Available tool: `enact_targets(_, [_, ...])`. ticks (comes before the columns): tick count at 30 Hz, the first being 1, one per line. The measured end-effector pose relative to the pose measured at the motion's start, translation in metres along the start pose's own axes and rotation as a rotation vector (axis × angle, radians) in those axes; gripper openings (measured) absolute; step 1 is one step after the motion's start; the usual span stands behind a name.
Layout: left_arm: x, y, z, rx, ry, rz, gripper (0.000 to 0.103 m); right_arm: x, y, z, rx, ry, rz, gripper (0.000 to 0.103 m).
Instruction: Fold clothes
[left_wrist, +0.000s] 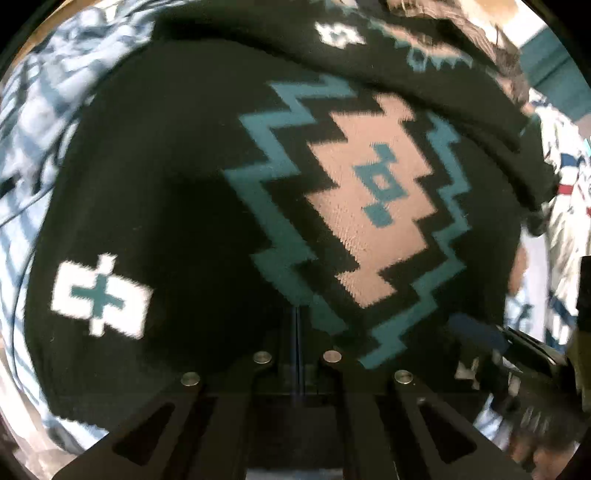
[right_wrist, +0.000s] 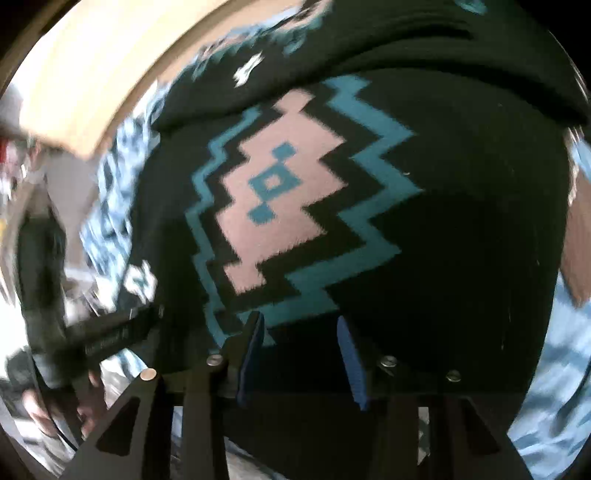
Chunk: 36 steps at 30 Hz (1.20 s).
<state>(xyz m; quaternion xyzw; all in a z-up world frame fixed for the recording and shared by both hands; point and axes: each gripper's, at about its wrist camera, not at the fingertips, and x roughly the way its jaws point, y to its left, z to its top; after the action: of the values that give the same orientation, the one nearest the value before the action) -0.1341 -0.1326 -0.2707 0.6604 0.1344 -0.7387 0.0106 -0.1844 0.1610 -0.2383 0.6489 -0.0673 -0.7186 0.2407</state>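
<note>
A black knit sweater with a pink diamond edged in teal zigzag and a white cross motif lies spread below both grippers. My left gripper points down at it with its fingers pressed together. Whether any cloth is pinched between them is hidden by the dark fabric. My right gripper hangs over the lower edge of the diamond, its blue pads apart and nothing pressed between them. Each gripper shows in the other's view: the right gripper at lower right, the left gripper at lower left.
A blue-and-white patterned cloth lies under the sweater on all sides. White clothing with red and blue marks sits at the right. A pale wooden surface runs along the far side. A person's hand holds the left gripper.
</note>
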Motion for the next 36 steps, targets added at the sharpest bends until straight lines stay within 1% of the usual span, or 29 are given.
enact_targets(1, [0.005,-0.003,-0.002,0.008,0.008,0.010,0.002,0.006,0.002,-0.004,-0.008,0.038,-0.025,0.046])
enact_targets(3, [0.004,-0.003,-0.016,0.024,0.030,0.025,0.002,0.012,0.002,-0.018,-0.012,0.074,-0.042,0.046])
enact_targets(5, [0.004,0.001,-0.033,0.010,0.094,0.037,0.002,0.011,0.006,-0.030,-0.033,0.104,-0.050,0.048])
enact_targets(6, [0.004,-0.001,-0.040,0.032,0.126,0.054,0.002,0.011,0.007,-0.035,-0.040,0.120,-0.043,0.054])
enact_targets(7, [0.002,-0.006,-0.041,0.064,0.150,0.070,0.002,0.010,0.008,-0.040,-0.037,0.137,-0.025,0.056])
enact_targets(8, [-0.001,-0.011,-0.040,0.093,0.168,0.082,0.002,0.009,0.008,-0.042,-0.036,0.149,-0.010,0.057])
enact_targets(9, [-0.004,-0.016,-0.038,0.122,0.185,0.094,0.002,0.005,0.006,-0.041,-0.030,0.143,0.000,0.055])
enact_targets(10, [-0.010,-0.021,-0.033,0.133,0.170,0.062,0.002,-0.001,0.003,-0.037,-0.013,0.119,0.007,0.053])
enact_targets(11, [-0.016,-0.026,-0.026,0.133,0.136,0.005,0.002,-0.008,-0.002,-0.032,0.009,0.086,0.015,0.051])
enact_targets(12, [-0.018,-0.032,-0.020,0.147,0.101,-0.034,0.002,-0.016,-0.008,-0.026,0.036,0.046,0.018,0.051])
enact_targets(13, [-0.018,-0.038,-0.016,0.168,0.066,-0.062,0.002,-0.024,-0.015,-0.020,0.062,0.008,0.008,0.052])
enact_targets(14, [-0.018,-0.045,-0.012,0.189,0.031,-0.091,0.002,-0.028,-0.021,-0.016,0.078,-0.011,-0.015,0.052])
enact_targets(15, [-0.012,-0.049,-0.010,0.196,0.039,-0.088,0.002,-0.029,-0.028,-0.016,0.089,-0.012,-0.051,0.052])
enact_targets(16, [0.000,-0.051,-0.013,0.188,0.085,-0.072,0.002,-0.028,-0.035,-0.017,0.100,-0.001,-0.093,0.052])
enact_targets(17, [0.011,-0.051,-0.018,0.177,0.121,-0.071,0.002,-0.025,-0.043,-0.020,0.112,0.016,-0.120,0.052])
enact_targets(19, [0.009,-0.049,-0.035,0.186,0.120,-0.075,0.002,-0.017,-0.054,-0.035,0.141,0.062,-0.094,0.052])
enact_targets(20, [0.007,-0.048,-0.043,0.193,0.114,-0.077,0.002,-0.016,-0.056,-0.043,0.142,0.069,-0.082,0.052])
enact_targets(23, [0.005,-0.039,-0.069,0.190,0.171,-0.102,0.002,-0.015,-0.051,-0.064,0.107,0.085,-0.074,0.052])
enact_targets(25, [0.000,-0.032,-0.076,0.196,0.179,-0.135,0.002,-0.014,-0.046,-0.068,0.086,0.118,-0.070,0.054])
enact_targets(27, [-0.011,-0.016,-0.063,0.137,0.159,-0.213,0.002,-0.017,-0.047,-0.060,0.101,0.137,-0.034,0.059])
enact_targets(28, [-0.019,-0.002,-0.051,0.075,0.112,-0.252,0.002,-0.023,-0.051,-0.051,0.136,0.118,0.000,0.060])
enact_targets(29, [-0.027,0.016,-0.037,-0.011,0.045,-0.288,0.002,-0.029,-0.056,-0.043,0.171,0.100,0.035,0.059])
enact_targets(30, [-0.035,0.035,-0.023,-0.102,-0.024,-0.322,0.002,-0.038,-0.062,-0.032,0.203,0.058,0.049,0.059])
enact_targets(31, [-0.040,0.051,-0.009,-0.184,-0.077,-0.339,0.002,-0.048,-0.069,-0.019,0.228,-0.011,0.024,0.059])
enact_targets(32, [-0.042,0.065,0.005,-0.261,-0.122,-0.348,0.002,-0.057,-0.077,-0.005,0.247,-0.082,-0.018,0.059])
enact_targets(34, [-0.037,0.082,0.050,-0.352,-0.185,-0.316,0.002,-0.073,-0.093,0.021,0.286,-0.208,-0.096,0.058])
enact_targets(35, [-0.035,0.087,0.068,-0.372,-0.203,-0.297,0.002,-0.075,-0.104,0.034,0.311,-0.242,-0.107,0.057])
enact_targets(36, [-0.034,0.089,0.082,-0.373,-0.211,-0.280,0.002,-0.074,-0.114,0.046,0.327,-0.255,-0.090,0.055])
